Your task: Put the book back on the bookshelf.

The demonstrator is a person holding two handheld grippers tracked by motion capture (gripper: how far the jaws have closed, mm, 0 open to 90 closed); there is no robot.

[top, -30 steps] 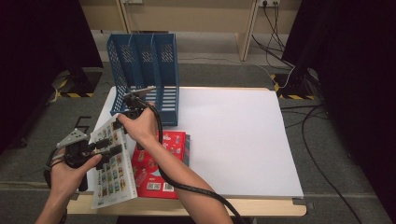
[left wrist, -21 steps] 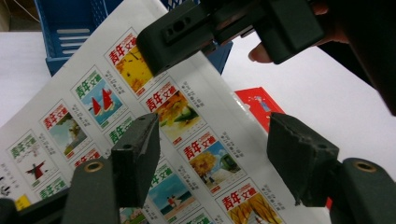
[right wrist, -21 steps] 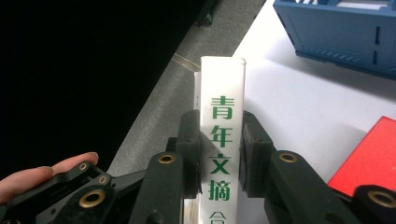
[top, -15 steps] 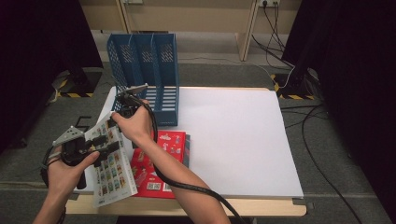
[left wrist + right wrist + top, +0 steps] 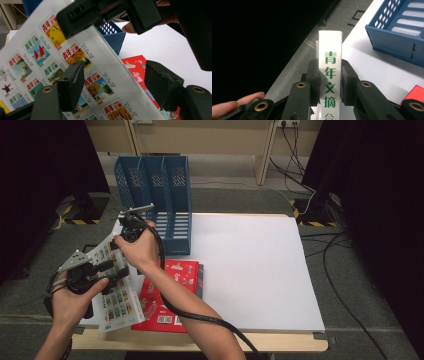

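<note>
A: Entry — where is the white book [image 5: 112, 285]?

B: Tilted up off the counter [image 5: 260, 265] at its left front corner, over the near edge, with its printed cover of small pictures facing up and left. Its far end points toward the blue file rack [image 5: 160, 195].

A: Right gripper [image 5: 129, 231]?

B: Clenched on the book's spine [image 5: 329, 75]. In the right gripper view both black pads press the white spine from either side, green characters running down between them. In the high view that hand sits at the book's far upper end, just in front of the rack.

A: Left gripper [image 5: 107, 270]?

B: Released. In the left gripper view the jaws stand wide, one over the cover [image 5: 82, 65], the other out past the book's edge, over the red book [image 5: 140, 70]; the pads do not press the book. The jaws have just been opening, with the book's edge between them.

A: Anything else on the counter?

B: The red book [image 5: 172, 295] lies flat near the front edge, partly under the white book. The rack stands upright at the far left corner.
</note>
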